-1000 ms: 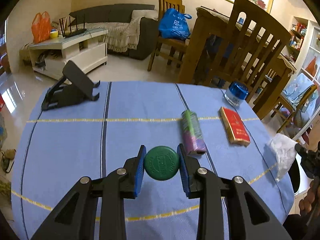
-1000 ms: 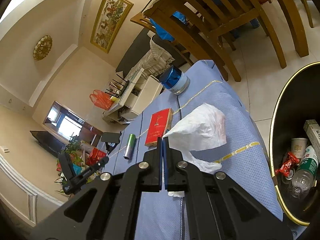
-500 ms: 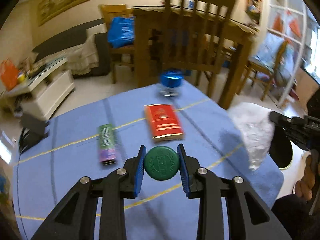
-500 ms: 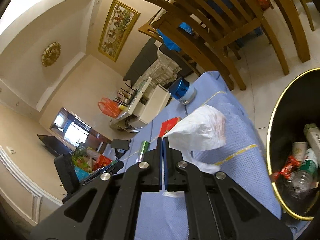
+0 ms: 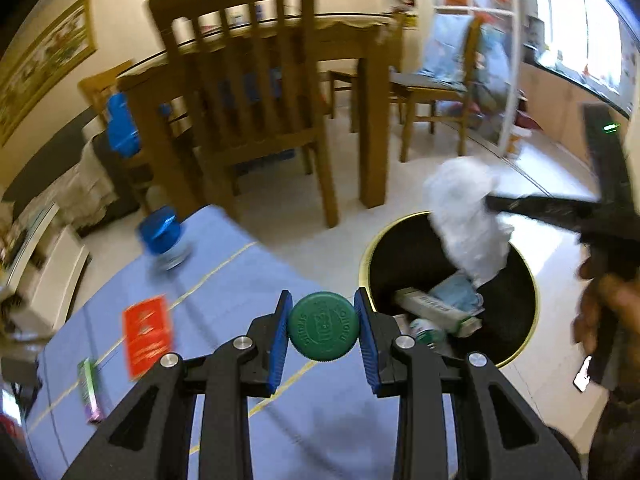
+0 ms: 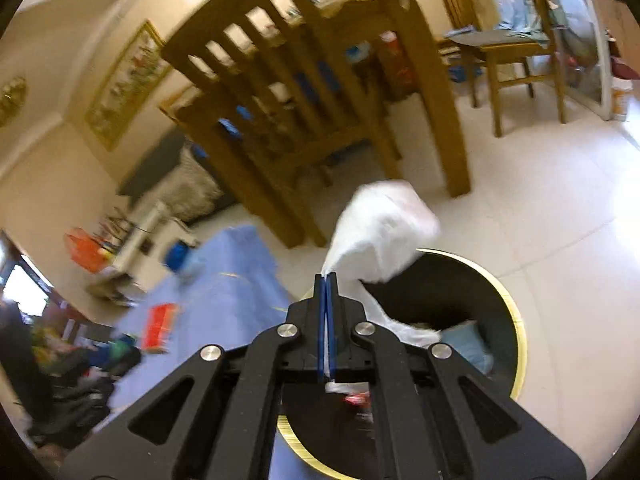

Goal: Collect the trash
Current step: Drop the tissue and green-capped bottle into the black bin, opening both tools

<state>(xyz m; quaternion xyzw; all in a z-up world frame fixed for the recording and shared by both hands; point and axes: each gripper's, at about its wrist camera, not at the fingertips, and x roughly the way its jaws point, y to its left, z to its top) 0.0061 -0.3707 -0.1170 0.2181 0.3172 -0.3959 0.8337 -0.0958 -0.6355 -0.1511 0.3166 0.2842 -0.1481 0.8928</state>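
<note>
The black bin with a gold rim stands on the floor just beside the blue table, and holds a carton, a bottle and blue wrapping. The left gripper pinches a green bottle cap over the table edge beside the bin; its raised lettering is too blurred to read. Above the bin, the right gripper is clamped shut on a crumpled white tissue.
</note>
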